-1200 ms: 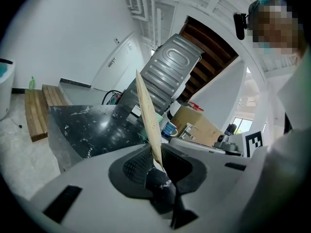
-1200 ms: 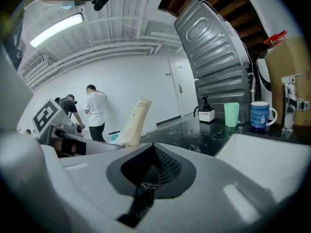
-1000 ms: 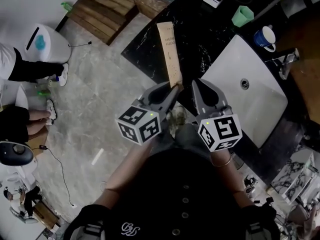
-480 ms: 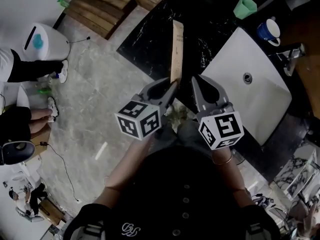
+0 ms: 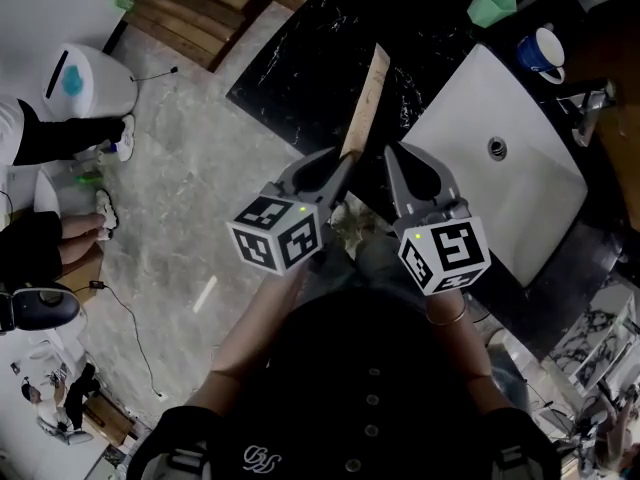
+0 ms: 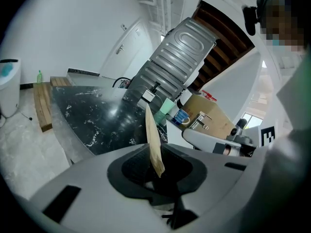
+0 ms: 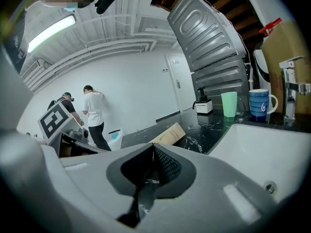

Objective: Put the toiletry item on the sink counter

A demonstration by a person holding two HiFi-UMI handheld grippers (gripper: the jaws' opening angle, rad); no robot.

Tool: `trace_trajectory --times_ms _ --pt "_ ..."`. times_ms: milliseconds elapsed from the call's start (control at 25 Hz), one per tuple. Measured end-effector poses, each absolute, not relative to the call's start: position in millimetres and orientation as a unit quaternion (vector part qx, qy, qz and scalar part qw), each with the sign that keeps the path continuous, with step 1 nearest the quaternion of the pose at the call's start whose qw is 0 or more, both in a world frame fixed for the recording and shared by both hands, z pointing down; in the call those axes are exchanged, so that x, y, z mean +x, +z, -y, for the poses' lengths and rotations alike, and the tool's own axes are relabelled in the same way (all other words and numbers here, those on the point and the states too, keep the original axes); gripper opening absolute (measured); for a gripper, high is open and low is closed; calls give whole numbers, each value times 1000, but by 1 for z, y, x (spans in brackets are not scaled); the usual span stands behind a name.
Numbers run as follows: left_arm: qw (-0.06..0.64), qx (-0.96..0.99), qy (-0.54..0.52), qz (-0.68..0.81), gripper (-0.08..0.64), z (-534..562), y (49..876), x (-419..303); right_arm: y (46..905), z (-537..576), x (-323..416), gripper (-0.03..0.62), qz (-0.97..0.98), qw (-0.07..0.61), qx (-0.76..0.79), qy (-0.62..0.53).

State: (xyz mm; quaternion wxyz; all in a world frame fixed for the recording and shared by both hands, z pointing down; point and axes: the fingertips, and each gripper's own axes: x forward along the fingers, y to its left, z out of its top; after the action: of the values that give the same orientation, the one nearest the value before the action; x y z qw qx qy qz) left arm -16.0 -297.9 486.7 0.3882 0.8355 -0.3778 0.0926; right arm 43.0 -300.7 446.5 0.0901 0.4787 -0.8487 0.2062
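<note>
Left gripper point(image 6: 156, 165): jaws clamped on the near end of the long tan cardboard box point(image 5: 365, 108), which is held tilted above the black marble counter point(image 5: 300, 78). Right gripper point(image 7: 152, 152): jaws together, empty. The box is judged light, stiff and crushable; an end grip lets it swing. The white basin point(image 5: 500, 178) shows only its drain. Contents of the green cup point(image 5: 492, 3) and blue mug point(image 5: 545, 50) are unreadable.

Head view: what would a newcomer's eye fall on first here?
First, the long tan box, clamped at its near end in the left gripper and sticking out over the black marble counter. Next, the big white sink set in that counter on the right, with a green cup and a blue mug beyond it. The right gripper, beside the left one, is shut and empty.
</note>
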Motion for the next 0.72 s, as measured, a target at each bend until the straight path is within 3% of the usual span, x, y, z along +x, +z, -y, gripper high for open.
trace_trajectory --times_ms 720 --pt "347 841 115 400 115 304 486 -22 446 298 47 3 849 95 477 207"
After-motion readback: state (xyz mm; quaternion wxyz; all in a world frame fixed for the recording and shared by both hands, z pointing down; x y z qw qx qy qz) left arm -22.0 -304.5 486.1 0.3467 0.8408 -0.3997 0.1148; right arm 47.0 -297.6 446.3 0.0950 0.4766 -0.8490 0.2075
